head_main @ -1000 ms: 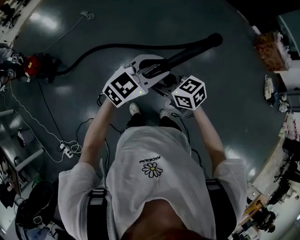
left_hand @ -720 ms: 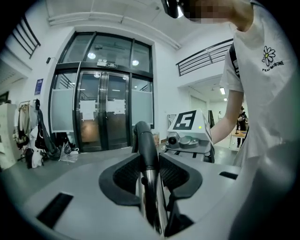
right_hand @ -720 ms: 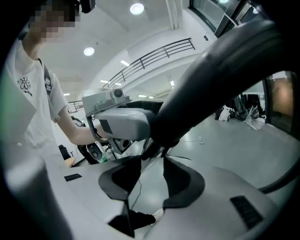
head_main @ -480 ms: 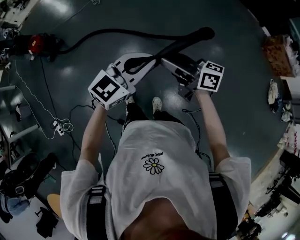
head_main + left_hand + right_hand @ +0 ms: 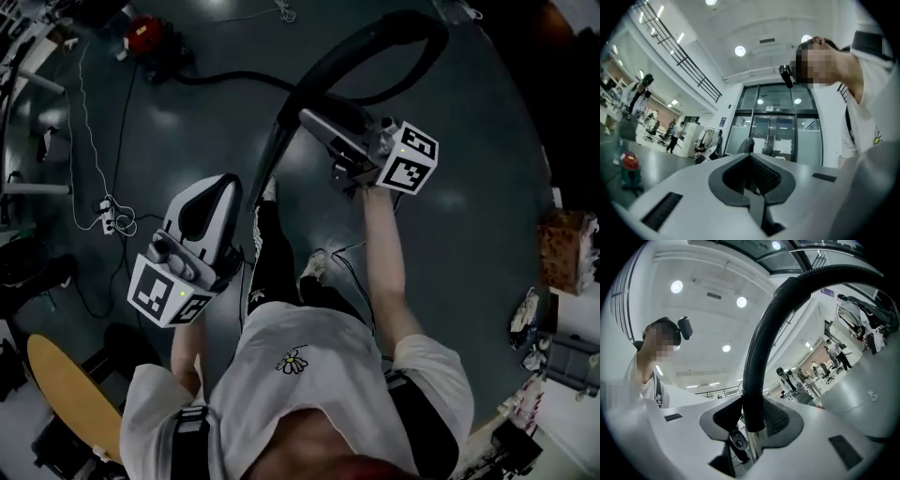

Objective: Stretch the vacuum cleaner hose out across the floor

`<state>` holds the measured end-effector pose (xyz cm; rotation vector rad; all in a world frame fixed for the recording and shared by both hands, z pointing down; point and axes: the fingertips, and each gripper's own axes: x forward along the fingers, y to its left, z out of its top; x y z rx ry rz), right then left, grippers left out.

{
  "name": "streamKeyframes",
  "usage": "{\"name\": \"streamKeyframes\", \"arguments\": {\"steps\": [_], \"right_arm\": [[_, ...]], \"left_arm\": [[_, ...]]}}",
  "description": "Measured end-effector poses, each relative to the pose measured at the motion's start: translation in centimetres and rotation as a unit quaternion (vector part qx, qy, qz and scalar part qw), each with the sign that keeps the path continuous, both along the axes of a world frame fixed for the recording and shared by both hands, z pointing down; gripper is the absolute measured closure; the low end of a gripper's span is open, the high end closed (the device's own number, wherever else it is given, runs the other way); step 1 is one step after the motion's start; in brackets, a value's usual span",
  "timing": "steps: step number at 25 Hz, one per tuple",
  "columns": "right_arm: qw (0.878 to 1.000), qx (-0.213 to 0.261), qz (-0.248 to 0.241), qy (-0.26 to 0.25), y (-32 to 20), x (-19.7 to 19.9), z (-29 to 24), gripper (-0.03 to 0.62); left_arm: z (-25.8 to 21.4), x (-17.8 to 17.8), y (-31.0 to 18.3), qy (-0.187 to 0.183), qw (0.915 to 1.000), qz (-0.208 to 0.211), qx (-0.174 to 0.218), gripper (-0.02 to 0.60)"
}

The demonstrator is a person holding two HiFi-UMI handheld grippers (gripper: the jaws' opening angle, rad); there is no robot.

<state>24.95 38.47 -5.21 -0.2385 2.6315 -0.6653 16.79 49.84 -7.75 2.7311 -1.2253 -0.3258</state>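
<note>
One grip only: the right gripper (image 5: 314, 120), jaws just closing tighter, clamps the hose (image 5: 323, 75) at its curved end, far from the vacuum (image 5: 145, 33). The hose runs lengthwise back toward it. The left gripper (image 5: 223, 187) is closed on nothing, farther off.

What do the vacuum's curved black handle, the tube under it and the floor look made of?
Curved handle: likely moulded plastic, black, smooth with a soft sheen.
Tube: probably metal, chromed; mirror-bright reflections.
Floor: perhaps coated or polished concrete, dark grey, glossy; it reflects ceiling lights.
</note>
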Motion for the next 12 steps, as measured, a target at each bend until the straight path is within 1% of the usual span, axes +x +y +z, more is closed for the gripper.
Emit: {"name": "streamKeyframes", "arguments": {"steps": [1,2,3,4,5,6,7,8,9,10,12], "right_arm": [[1.000,0.004,0.013,-0.001,-1.3,-1.5,-0.7,0.447],[1.000,0.005,0.026,0.000,-2.6,-2.8,-1.4,0.445],[0.999,0.003,0.038,0.002,-4.0,-3.9,-2.0,0.447],[0.999,0.000,0.048,0.006,-5.7,-4.5,-2.6,0.447],[0.998,-0.001,0.058,0.008,-7.6,-4.6,-3.4,0.447],[0.998,0.003,0.067,0.009,-9.6,-4.5,-4.2,0.445],[0.997,0.007,0.073,0.009,-11.1,-4.3,-4.8,0.445],[0.997,0.011,0.079,0.009,-12.0,-4.1,-5.2,0.445],[0.996,0.014,0.084,0.007,-12.4,-4.1,-5.6,0.445],[0.996,0.019,0.089,0.002,-12.5,-4.1,-6.0,0.445],[0.995,0.027,0.098,-0.011,-12.4,-4.1,-6.6,0.445]], "left_arm": [[0.8,-0.9,-0.5,-0.005,0.9999,-0.008,-0.013,0.581],[2.1,-1.1,-1.4,-0.002,0.9994,-0.007,-0.034,0.581],[3.5,-0.6,-2.6,0.013,0.9977,0.006,-0.066,0.577],[4.9,0.3,-4.4,0.037,0.9933,0.030,-0.105,0.561],[5.8,1.2,-6.7,0.062,0.9861,0.059,-0.142,0.494],[6.1,2.0,-9.2,0.085,0.9780,0.085,-0.171,0.442],[6.1,2.3,-11.1,0.104,0.9712,0.099,-0.190,0.440],[6.2,2.3,-12.2,0.121,0.9659,0.105,-0.203,0.440],[6.3,2.1,-12.8,0.141,0.9606,0.108,-0.214,0.440],[6.5,1.6,-13.1,0.167,0.9535,0.109,-0.226,0.425],[7.1,0.1,-13.9,0.241,0.9328,0.101,-0.248,0.396]]}}
